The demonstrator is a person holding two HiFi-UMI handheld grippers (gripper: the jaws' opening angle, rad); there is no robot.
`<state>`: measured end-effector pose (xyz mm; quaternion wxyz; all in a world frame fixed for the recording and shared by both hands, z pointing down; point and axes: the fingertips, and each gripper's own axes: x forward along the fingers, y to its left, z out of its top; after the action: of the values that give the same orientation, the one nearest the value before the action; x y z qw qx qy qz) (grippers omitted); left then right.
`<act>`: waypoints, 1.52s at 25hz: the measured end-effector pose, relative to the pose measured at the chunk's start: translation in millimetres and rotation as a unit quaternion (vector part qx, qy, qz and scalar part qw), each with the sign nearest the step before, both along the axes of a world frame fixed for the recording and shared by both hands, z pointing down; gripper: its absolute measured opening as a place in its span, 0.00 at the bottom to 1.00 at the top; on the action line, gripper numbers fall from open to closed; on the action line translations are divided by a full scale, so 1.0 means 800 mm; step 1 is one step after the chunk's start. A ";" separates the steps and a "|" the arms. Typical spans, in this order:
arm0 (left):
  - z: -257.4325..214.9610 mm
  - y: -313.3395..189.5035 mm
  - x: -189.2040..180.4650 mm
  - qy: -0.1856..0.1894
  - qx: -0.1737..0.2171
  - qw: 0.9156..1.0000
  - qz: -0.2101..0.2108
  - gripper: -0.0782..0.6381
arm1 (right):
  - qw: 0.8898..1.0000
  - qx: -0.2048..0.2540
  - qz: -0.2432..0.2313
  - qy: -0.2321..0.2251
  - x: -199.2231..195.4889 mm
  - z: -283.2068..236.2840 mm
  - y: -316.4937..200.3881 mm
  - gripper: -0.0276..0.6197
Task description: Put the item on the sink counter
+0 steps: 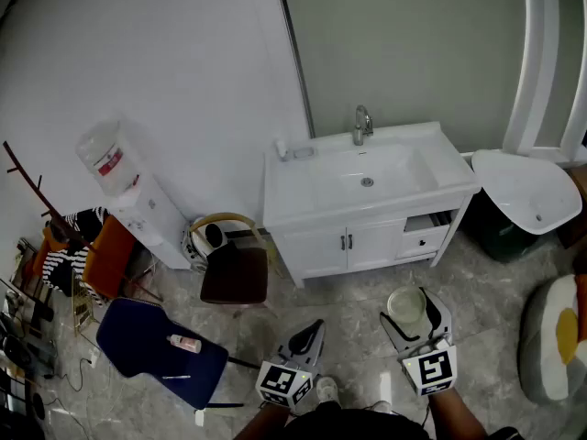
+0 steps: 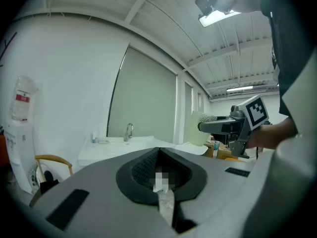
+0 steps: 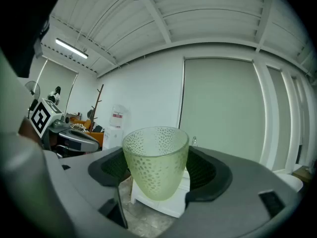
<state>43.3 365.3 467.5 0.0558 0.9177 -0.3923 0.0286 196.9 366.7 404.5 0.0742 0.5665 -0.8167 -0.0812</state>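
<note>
Right gripper (image 1: 413, 312): jaws wide, clasping the green dimpled cup (image 3: 156, 157). Left gripper (image 1: 312, 331): jaws together, empty. Sink worktop (image 1: 440, 159) ahead.

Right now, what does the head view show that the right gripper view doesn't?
Only the head view: the sink basin, the brown chair, and the blue chair with a small bottle on it. Only the right gripper view: the ceiling strip light. Both: the green cup gripped in the right tongs, the water dispenser and the left gripper.
</note>
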 end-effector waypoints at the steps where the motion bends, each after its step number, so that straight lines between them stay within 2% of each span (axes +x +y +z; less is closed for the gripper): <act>1: -0.001 0.000 -0.001 0.001 0.001 1.000 0.002 0.13 | 1.000 0.000 0.002 0.005 -0.002 -0.003 0.001 0.63; 5: -0.003 0.008 -0.007 0.005 0.002 1.000 0.006 0.13 | 1.000 0.005 0.007 0.020 -0.007 -0.008 0.009 0.63; 11: -0.004 -0.007 -0.028 0.000 0.013 1.000 -0.012 0.13 | 1.000 0.022 0.021 0.002 -0.009 -0.018 -0.002 0.63; 17: -0.011 -0.041 -0.067 -0.007 0.026 0.999 -0.026 0.13 | 0.997 0.000 0.029 -0.067 -0.024 -0.019 -0.035 0.63; 19: -0.013 -0.055 -0.079 -0.007 0.028 0.999 -0.026 0.13 | 0.996 0.007 0.033 -0.079 -0.031 -0.023 -0.051 0.63; 25: -0.031 -0.101 -0.131 0.006 0.048 0.997 -0.065 0.13 | 0.996 0.005 0.041 -0.079 -0.063 -0.020 -0.089 0.63; 28: -0.036 -0.119 -0.148 0.016 0.048 0.996 -0.069 0.13 | 0.996 0.006 0.044 -0.079 -0.075 -0.017 -0.108 0.63; 34: -0.029 -0.148 -0.156 0.018 0.042 0.997 -0.066 0.13 | 0.995 -0.005 0.035 -0.098 -0.098 -0.011 -0.147 0.63; 38: -0.016 -0.177 -0.160 0.020 0.027 0.997 -0.072 0.13 | 0.996 -0.008 0.016 -0.088 -0.110 -0.007 -0.184 0.63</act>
<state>-84.9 223.6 454.6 0.0411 0.8886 -0.4568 -0.0041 109.2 219.6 398.8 0.0081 0.5841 -0.8113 -0.0237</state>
